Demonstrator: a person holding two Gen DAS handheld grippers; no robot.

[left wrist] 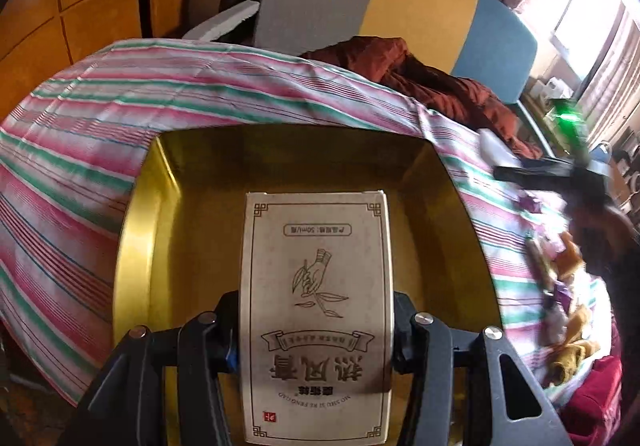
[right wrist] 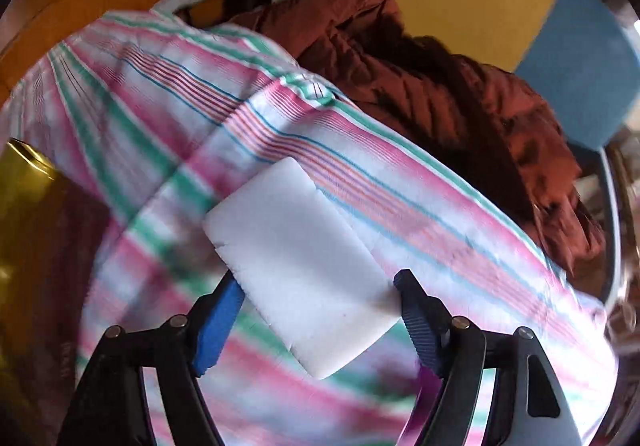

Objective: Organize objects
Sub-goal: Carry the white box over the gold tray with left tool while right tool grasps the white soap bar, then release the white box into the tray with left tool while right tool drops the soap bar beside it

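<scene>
A beige carton [left wrist: 316, 246] printed with a hand-and-leaf drawing and Chinese characters sits between the fingers of my left gripper [left wrist: 316, 302], which is shut on its long sides. It hangs over the inside of a gold tin [left wrist: 192, 174] that rests on a striped cloth [left wrist: 120, 106]. In the right wrist view, my right gripper [right wrist: 317, 278] has its blue pads [right wrist: 218, 322] against the edges of a white foam block [right wrist: 296, 230], which lies crosswise between them above the striped cloth [right wrist: 160, 94]. The block is sharp while the cloth is blurred. The gold tin's [right wrist: 24, 206] corner shows at the left.
A rumpled rust-brown garment [left wrist: 420, 78] lies at the cloth's far edge, before grey, yellow and blue panels. Several small yellow and purple wrapped items [left wrist: 572, 258] are scattered on the right. A blurred dark device with a green light [left wrist: 568, 118] is above them.
</scene>
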